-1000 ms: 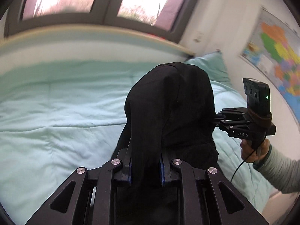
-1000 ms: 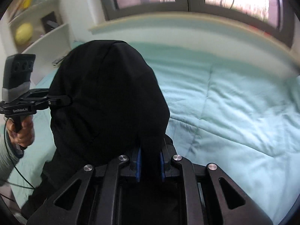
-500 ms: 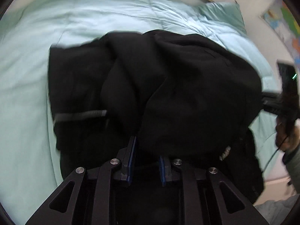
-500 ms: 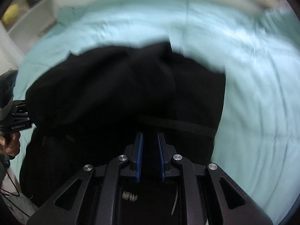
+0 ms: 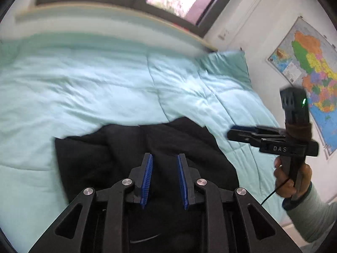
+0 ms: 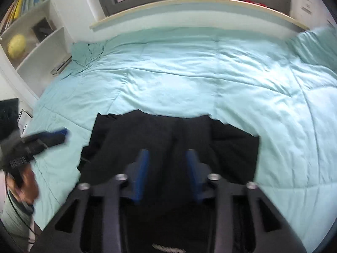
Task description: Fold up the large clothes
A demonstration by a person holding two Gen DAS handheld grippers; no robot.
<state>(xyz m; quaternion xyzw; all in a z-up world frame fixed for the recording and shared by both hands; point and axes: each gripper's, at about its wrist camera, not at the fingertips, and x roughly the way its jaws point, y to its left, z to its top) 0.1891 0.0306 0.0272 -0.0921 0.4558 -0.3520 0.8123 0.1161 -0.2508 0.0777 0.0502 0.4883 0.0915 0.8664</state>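
Black garment lies bunched on the bed, soft and limp, likely heavy; best pinched at its far corners. Left tool and right tool hover open, empty.

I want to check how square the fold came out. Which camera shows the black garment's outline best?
The right wrist view: the black garment lies there with its far edge and both side edges showing against the light blue duvet. The left wrist view shows the garment blurrier, its right side running out toward the right gripper.
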